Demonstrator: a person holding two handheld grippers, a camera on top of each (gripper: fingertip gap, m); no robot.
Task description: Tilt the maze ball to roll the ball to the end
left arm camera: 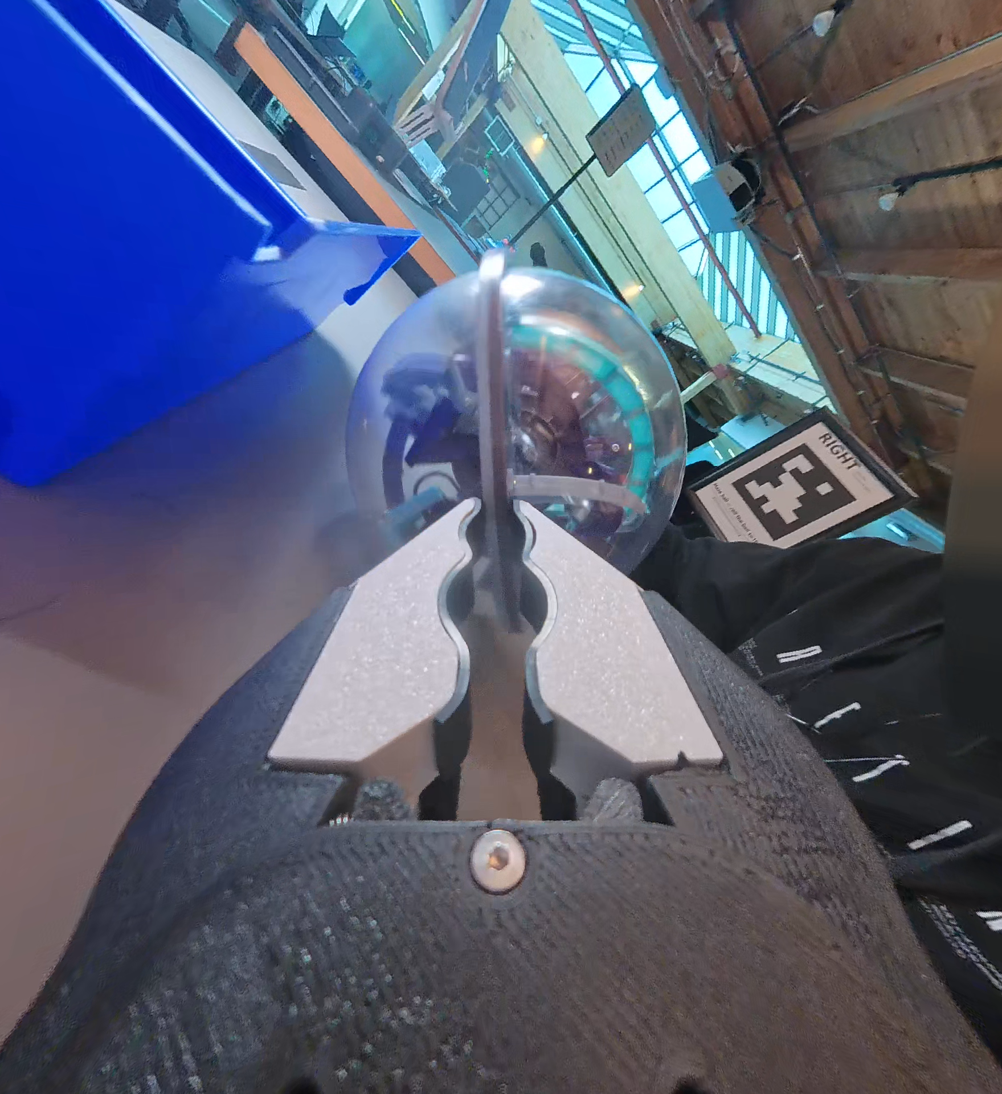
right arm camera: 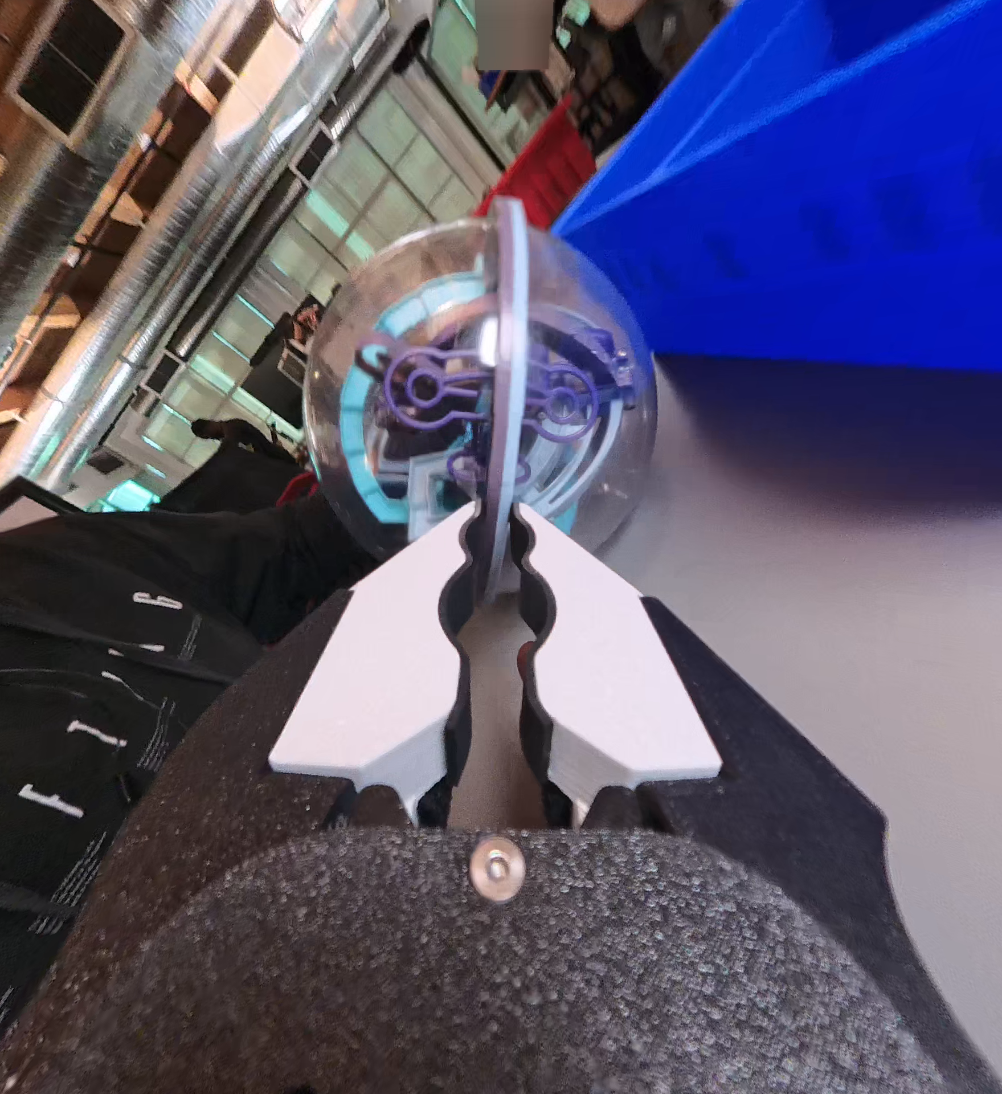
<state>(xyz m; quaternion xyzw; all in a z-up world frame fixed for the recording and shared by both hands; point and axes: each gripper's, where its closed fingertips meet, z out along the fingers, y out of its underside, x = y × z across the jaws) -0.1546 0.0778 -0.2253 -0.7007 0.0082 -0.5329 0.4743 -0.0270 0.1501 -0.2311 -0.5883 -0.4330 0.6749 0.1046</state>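
I have the maze ball (left arm camera: 516,408) pinched from two sides by its flat grey rim, the ring that runs round the clear sphere like an equator. My left gripper (left arm camera: 498,521) is closed on that rim edge-on, and my right gripper (right arm camera: 495,521) is closed on it the same way, so the sphere sits straight ahead of each, just past the fingertips. The rim's plane lines up with the gap between the fingers in both wrist views, so I judge any tilt has to come from rolling both wrists together about the line between the two grips. Neither is nearer than the other. The ball appears lifted off the pale surface (right arm camera: 841,651), beside a blue bin (left arm camera: 102,266). Inside the shell I see teal curved track, purple wire loops and darker blue pieces. A small bright spot near the top in the right wrist view may be the ball (right arm camera: 489,340), though I cannot be sure.
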